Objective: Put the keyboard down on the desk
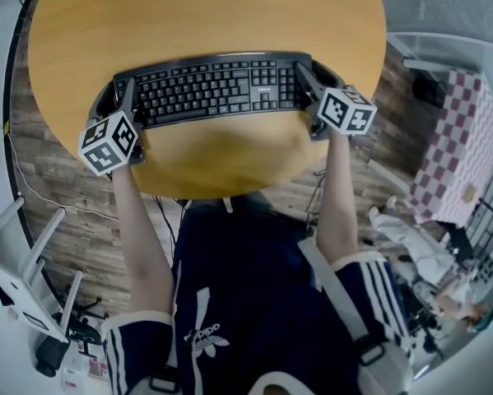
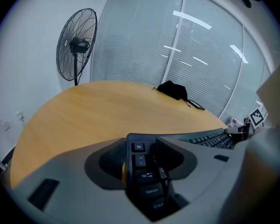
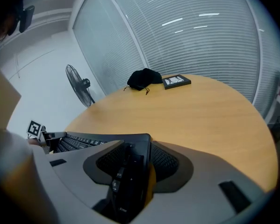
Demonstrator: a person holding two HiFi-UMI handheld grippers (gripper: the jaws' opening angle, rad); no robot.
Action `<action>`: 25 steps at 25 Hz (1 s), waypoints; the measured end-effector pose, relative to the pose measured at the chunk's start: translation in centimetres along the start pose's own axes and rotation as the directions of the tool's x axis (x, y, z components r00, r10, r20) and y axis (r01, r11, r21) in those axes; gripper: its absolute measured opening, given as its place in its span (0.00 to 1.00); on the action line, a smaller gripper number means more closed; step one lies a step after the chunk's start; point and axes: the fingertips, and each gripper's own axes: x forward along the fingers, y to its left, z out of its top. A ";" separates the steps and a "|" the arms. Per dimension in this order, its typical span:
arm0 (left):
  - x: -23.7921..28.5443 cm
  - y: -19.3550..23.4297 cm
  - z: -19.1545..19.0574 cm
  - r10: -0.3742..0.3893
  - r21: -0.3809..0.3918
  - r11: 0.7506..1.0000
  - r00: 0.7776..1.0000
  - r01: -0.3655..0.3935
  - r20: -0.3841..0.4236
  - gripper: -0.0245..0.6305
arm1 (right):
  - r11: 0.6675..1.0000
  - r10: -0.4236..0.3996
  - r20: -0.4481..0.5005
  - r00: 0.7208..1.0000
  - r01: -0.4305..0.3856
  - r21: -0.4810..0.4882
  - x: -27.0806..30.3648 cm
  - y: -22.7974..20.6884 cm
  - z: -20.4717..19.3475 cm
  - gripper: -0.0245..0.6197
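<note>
The person's navy clothing (image 1: 254, 286) fills the bottom of the head view. From it the left forearm (image 1: 137, 229) and right forearm (image 1: 337, 196) reach up to the near edge of the round wooden counter (image 1: 188, 15). The left tongs (image 1: 127, 99) are closed on the left end of the black keyboard (image 1: 213, 89), and the right tongs (image 1: 306, 81) on its right end. Each gripper view shows that end's keys pinched between the jaws. Gripping both short ends shares the load and keeps the long board level, which suits a flat set-down.

The keyboard lies parallel to the counter's near edge and just inside it, keys upward, with wide bare wood beyond. I cannot tell whether its underside touches the wood; a soft shadow runs along its near side, so it may hang just above. By my reading the placing is near its end: settle it flat, then spread both tongs evenly so neither end jumps. A black pouch (image 3: 143, 78) and a small framed card (image 3: 176, 81) lie near the far edge, well apart from the keyboard.
</note>
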 end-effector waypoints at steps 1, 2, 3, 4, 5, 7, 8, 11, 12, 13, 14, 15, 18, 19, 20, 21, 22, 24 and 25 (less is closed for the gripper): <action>0.0 0.0 0.0 -0.002 -0.001 1.000 1.000 0.002 0.003 0.33 | 1.000 -0.001 0.004 1.000 0.001 -0.001 0.0 0.1 0.1 0.29; 0.0 0.1 0.1 -0.004 -0.001 1.000 1.000 0.004 0.005 0.33 | 1.000 -0.003 0.009 1.000 0.003 -0.004 -0.1 0.1 0.2 0.29; 0.0 0.1 0.1 -0.005 -0.002 1.000 1.000 0.005 0.006 0.33 | 1.000 -0.008 0.012 1.000 0.008 -0.008 -0.1 0.1 0.3 0.29; 0.1 0.1 0.1 -0.006 -0.002 1.000 1.000 0.006 0.005 0.33 | 1.000 -0.012 0.012 1.000 0.012 -0.011 0.0 0.0 0.3 0.29; 0.2 0.1 0.2 -0.005 -0.002 1.000 1.000 0.005 0.005 0.33 | 1.000 -0.017 0.010 1.000 0.017 -0.013 0.1 0.0 0.4 0.29; 0.2 0.1 0.3 -0.001 -0.001 1.000 1.000 0.001 0.005 0.33 | 0.999 -0.026 0.011 1.000 0.026 -0.020 0.2 0.0 0.4 0.29; 0.2 0.1 0.3 0.002 0.000 1.000 1.000 -0.002 0.006 0.33 | 0.999 -0.030 0.013 0.999 0.030 -0.026 0.2 0.1 0.4 0.29; 0.1 0.1 0.3 0.009 0.003 1.000 1.000 -0.009 0.009 0.33 | 0.997 -0.058 0.016 0.998 0.059 -0.051 0.0 0.2 0.5 0.29; 0.1 0.1 0.3 0.010 0.004 1.000 1.000 -0.010 0.009 0.33 | 0.996 -0.068 0.015 0.998 0.069 -0.057 0.0 0.1 0.5 0.29; 0.1 0.1 0.3 0.010 0.006 1.000 1.000 -0.010 0.010 0.33 | 0.995 -0.075 0.015 0.997 0.076 -0.062 0.0 0.0 0.4 0.29; 0.1 0.1 0.3 0.010 0.007 1.000 1.000 -0.011 0.010 0.33 | 0.995 -0.079 0.016 0.997 0.080 -0.066 0.0 0.0 0.4 0.29; 0.1 0.1 0.3 0.011 0.008 1.000 1.000 -0.011 0.010 0.33 | 0.994 -0.081 0.016 0.997 0.082 -0.071 0.0 0.0 0.4 0.29; 0.1 0.1 0.2 0.011 0.006 1.000 1.000 -0.012 0.011 0.33 | 0.993 -0.085 0.015 0.996 0.086 -0.081 0.0 0.1 0.5 0.29; 0.1 0.1 0.3 0.013 0.009 1.000 1.000 -0.013 0.011 0.33 | 0.993 -0.086 0.014 0.996 0.086 -0.081 0.0 0.2 0.5 0.29; 0.1 0.1 0.4 0.017 0.019 1.000 1.000 -0.017 0.012 0.33 | 0.993 -0.086 0.013 0.996 0.087 -0.083 0.0 0.2 0.6 0.29; 0.0 0.1 0.5 0.023 0.037 0.999 1.000 -0.024 0.012 0.33 | 0.992 -0.090 0.013 0.996 0.091 -0.086 -0.1 0.2 0.7 0.29; -0.1 0.0 0.6 0.032 0.061 0.998 0.999 -0.033 0.012 0.33 | 0.991 -0.098 0.014 0.995 0.099 -0.094 -0.1 0.2 0.8 0.29; -0.4 -0.3 1.0 0.043 0.100 0.994 0.999 -0.045 0.021 0.33 | 0.983 -0.125 0.026 0.992 0.127 -0.134 -0.5 0.2 1.1 0.28; -0.6 -0.5 1.2 0.044 0.110 0.993 0.998 -0.048 0.034 0.33 | 0.977 -0.137 0.038 0.990 0.142 -0.156 -0.8 0.3 1.3 0.26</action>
